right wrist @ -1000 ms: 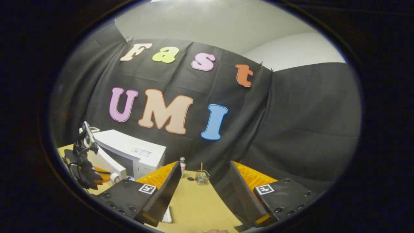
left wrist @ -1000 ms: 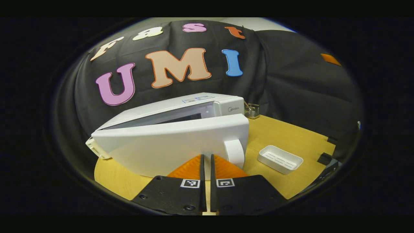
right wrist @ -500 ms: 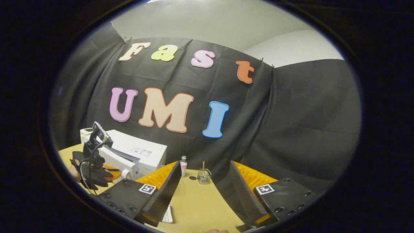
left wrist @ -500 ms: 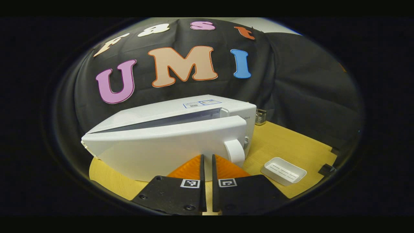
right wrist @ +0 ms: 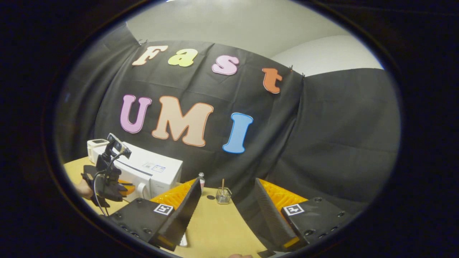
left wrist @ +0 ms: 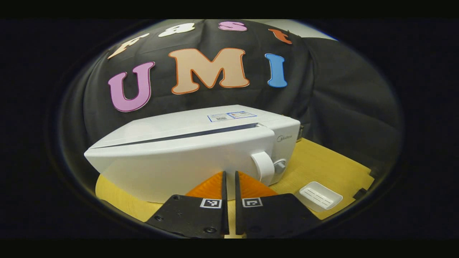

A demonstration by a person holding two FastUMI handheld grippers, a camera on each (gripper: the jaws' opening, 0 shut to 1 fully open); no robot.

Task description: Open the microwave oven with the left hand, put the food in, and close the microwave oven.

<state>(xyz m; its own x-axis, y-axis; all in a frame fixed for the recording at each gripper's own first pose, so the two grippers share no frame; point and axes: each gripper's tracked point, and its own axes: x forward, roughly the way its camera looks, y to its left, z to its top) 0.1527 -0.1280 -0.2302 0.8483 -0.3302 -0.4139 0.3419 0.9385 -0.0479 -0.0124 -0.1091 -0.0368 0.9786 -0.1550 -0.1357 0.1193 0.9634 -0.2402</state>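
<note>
The white microwave oven [left wrist: 179, 157] stands on the wooden table, its door almost flush with the body, a thin dark slit left along the top. My left gripper [left wrist: 228, 173] is shut with nothing between its fingers, its tips pressed against the door face just left of the round white handle [left wrist: 261, 166]. In the right gripper view the microwave [right wrist: 157, 168] sits at the far left with the left gripper [right wrist: 111, 179] and a hand [right wrist: 84, 188] in front of it. My right gripper [right wrist: 227, 182] hovers open over the table, holding nothing.
A white slotted tray [left wrist: 320, 195] lies on the wooden table [left wrist: 322, 168] to the right of the microwave. A small glass jar [right wrist: 223, 195] and a small bottle [right wrist: 202, 179] stand at the table's back edge by the black cloth wall.
The microwave door has swung from partly open to nearly shut, pushed by my left gripper moving forward. The right gripper has barely moved.
</note>
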